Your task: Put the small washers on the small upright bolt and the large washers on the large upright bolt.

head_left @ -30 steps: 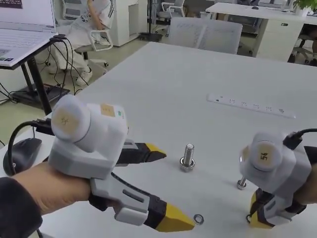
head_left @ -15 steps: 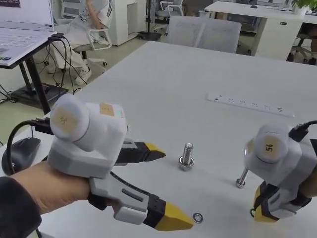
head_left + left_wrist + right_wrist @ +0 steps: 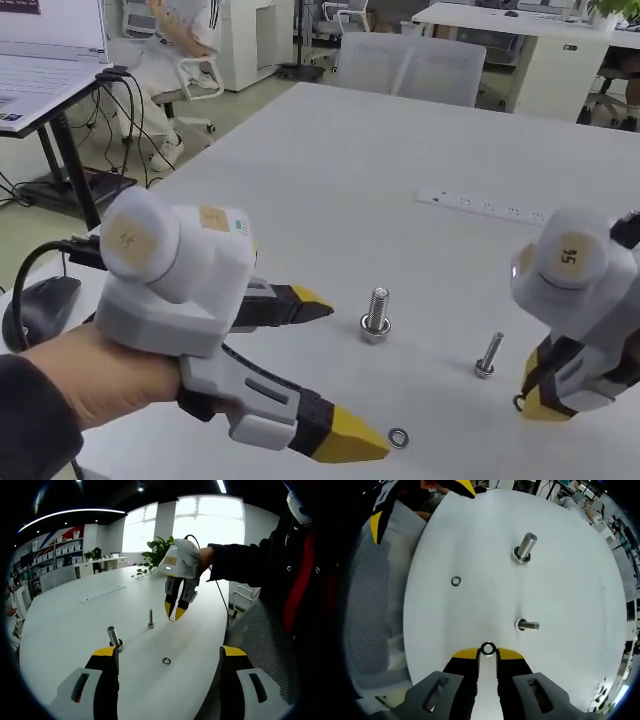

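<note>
Right gripper (image 3: pixel 538 403) is now up off the table (image 3: pixel 300 180) and further toward the right edge than a second ago, when it sat low by the near edge, partly masking the small bolt (image 3: pixel 488 354). That bolt now stands in full view, shank bare. The jaws are pinched together on a washer (image 3: pixel 488 649), gripped by its rim between the yellow tips, hole open to the right gripper view. Reads as pick finished and carry begun, with the threading onto a bolt not yet done. Whether this ring is the small or the large size, cannot tell. Left gripper (image 3: pixel 343 375) hovers over the near-left part of the table, jaws wide apart, nothing between them. A loose washer (image 3: pixel 399 437) lies flat close to the near edge, just beside the left gripper's lower tip. Large bolt (image 3: pixel 376 311) stands head-down nearer the table's middle, apart from the small bolt. The wider collar at its foot could be the head flange or a washer already seated; cannot tell which. Both bolts are bright steel with threaded shanks, the large one thick and stubby, the small one slim. Washers are thin shiny rings and probably slide easily on the smooth matt white top. Gripper tips are yellow wedges on black fingers below white plastic bodies.
</note>
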### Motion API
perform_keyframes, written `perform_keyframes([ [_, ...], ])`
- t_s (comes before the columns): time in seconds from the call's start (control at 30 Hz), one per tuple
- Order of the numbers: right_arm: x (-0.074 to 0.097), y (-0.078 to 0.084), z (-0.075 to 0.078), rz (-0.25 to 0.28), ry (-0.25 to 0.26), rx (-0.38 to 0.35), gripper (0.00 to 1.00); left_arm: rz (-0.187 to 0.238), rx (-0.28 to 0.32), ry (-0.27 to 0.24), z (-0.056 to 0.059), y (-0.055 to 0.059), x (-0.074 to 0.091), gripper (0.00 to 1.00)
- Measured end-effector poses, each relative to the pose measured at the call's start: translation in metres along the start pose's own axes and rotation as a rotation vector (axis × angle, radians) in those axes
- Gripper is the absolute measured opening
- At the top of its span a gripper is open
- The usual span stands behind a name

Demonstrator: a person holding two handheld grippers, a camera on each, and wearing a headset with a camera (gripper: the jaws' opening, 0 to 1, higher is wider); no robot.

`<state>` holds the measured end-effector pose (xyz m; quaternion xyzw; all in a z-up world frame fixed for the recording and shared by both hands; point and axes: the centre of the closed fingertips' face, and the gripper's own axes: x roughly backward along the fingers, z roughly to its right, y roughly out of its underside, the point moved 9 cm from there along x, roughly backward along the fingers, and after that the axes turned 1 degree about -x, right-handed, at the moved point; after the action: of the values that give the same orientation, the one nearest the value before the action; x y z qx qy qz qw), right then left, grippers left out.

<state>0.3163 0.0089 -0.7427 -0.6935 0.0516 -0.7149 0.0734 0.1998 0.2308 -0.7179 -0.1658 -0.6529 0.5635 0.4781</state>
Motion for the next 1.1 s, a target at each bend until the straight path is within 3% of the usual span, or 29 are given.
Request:
perform_keyframes([
  [0.27, 0.016, -0.001, 0.007, 0.001, 0.026, -0.002, 0.14, -0.002, 0.000, 0.001, 0.000, 0.000, 0.000, 0.82],
  [0.5, 0.029, -0.011, 0.016, 0.017, 0.056, 0.012, 0.14, -0.003, 0.002, 0.000, -0.001, 0.000, 0.000, 0.82],
  [1.1, 0.031, -0.033, 0.035, 0.019, 0.086, 0.056, 0.14, 0.001, 0.008, -0.003, -0.002, 0.001, 0.002, 0.82],
])
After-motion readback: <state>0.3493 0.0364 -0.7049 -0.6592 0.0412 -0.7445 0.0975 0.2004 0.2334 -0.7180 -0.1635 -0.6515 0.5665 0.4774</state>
